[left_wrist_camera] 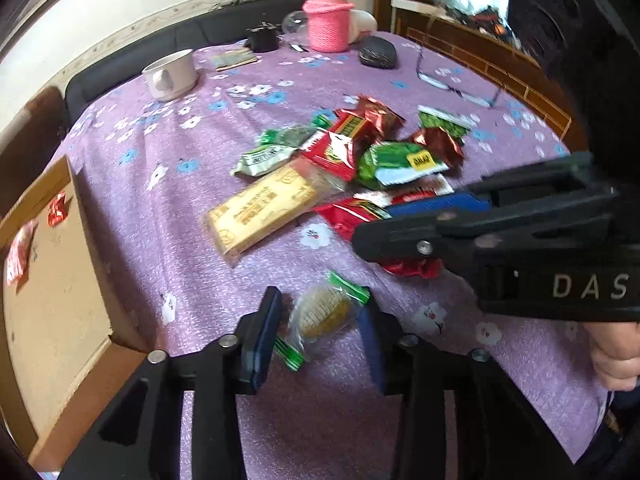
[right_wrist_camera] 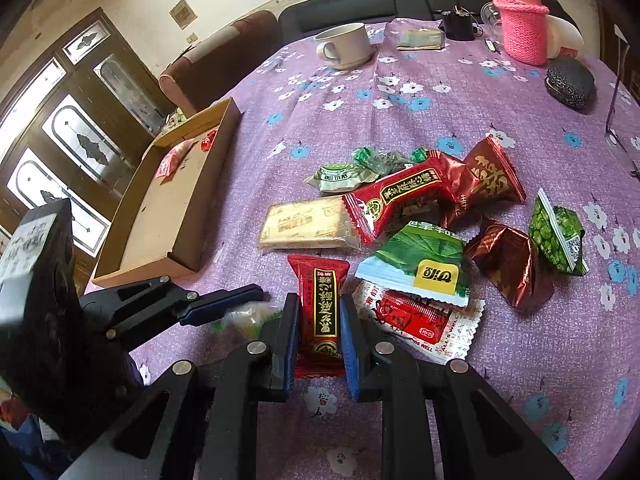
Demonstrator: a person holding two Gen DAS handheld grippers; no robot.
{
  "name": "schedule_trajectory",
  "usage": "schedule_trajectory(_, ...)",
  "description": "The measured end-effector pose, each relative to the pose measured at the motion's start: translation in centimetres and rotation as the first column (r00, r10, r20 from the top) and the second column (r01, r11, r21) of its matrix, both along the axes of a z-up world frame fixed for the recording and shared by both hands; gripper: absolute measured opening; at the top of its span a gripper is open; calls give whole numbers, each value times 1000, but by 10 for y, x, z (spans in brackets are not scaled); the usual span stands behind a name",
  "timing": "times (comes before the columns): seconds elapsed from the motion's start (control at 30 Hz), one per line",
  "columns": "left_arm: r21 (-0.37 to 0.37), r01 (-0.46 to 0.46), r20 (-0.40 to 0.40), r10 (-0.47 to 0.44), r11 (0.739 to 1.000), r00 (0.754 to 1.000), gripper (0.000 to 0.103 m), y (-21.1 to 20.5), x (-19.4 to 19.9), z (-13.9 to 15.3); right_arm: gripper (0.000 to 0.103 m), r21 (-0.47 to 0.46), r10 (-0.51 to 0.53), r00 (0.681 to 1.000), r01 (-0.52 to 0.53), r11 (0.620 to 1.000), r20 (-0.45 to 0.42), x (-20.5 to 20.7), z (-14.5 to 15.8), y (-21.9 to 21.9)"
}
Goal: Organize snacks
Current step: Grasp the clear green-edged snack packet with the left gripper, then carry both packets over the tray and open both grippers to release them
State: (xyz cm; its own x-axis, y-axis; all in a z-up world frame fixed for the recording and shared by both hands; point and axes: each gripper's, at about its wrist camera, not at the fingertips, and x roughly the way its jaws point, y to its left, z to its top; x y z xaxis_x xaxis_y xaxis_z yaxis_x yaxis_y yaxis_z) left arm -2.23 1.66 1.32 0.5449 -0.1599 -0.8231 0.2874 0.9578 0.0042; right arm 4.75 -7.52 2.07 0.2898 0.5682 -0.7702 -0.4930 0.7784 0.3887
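Cardboard tray sits at the left edge of the counter, which is covered in a purple floral cloth; two small red-wrapped snacks lie at the tray's far end. Left tool is spread, its blue pads either side of a clear-wrapped yellow biscuit with green striped ends; the pads are close to the wrapper, but contact cannot be confirmed. Right tool has its pads pressed against both sides of a red packet bearing a black label panel with gold Chinese characters. "DAS" is legible on the right tool's body in the left wrist view. Beyond lies the snack pile: a beige wafer pack, a pale green sachet reading "SMALL LIME", a second red packet of matching design, a green pouch with a yellow tag, a red-and-white sachet partly reading "ALL IS WELL", brown foil packs and a green pea pack. At the far side stand a white cup and a pink knitted bottle sleeve.
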Motion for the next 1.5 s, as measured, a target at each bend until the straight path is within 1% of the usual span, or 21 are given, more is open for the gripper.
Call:
schedule_trajectory(0.1, -20, -35, 5, 35, 999, 999, 30, 7, -2, 1, 21, 3, 1, 1000, -1, 1000, 3, -1, 1, 0)
schedule_trajectory(0.17, -58, -54, 0, 54, 997, 999, 30, 12, -5, 4, 21, 7, 1, 1000, -1, 1000, 8, -2, 2, -1)
schedule_trajectory(0.3, -102, -79, 8, 81, 992, 997, 28, 21, -8, 12, 21, 13, 3, 1000, -3, 1000, 10, -2, 2, -1)
schedule_trajectory(0.47, -123, -102, 21, 106, 987, 994, 27, 28, -8, 21, 21, 18, 11, 1000, -12, 1000, 18, -4, 4, 0)
schedule_trajectory(0.67, -131, -118, 28, 123, 984, 992, 27, 34, -10, 23, 21, 12, 17, 1000, -17, 1000, 20, -4, 3, 2)
schedule_trajectory(0.87, -145, -130, 49, 138, 981, 989, 27, 41, -13, 33, 21, 15, 28, 999, -28, 999, 34, -7, 5, 3)
schedule_trajectory(1.0, -159, -148, 51, 158, 976, 986, 27, 48, -15, 36, 21, 26, 36, 998, -37, 999, 44, -9, 7, 3)
schedule_trajectory(1.13, -174, -163, 59, 176, 971, 983, 27, 58, -16, 41, 21, 49, 39, 999, -41, 998, 35, -9, 8, 3)
schedule_trajectory(1.3, -201, -194, 66, 211, 960, 975, 27, 80, -17, 50, 21, 86, 48, 999, -47, 995, 2, -11, 16, 7)
schedule_trajectory(1.5, -227, -247, 78, 270, 942, 960, 28, 123, -20, 64, 21, 70, 80, 997, -81, 994, 10, -13, 35, 35)
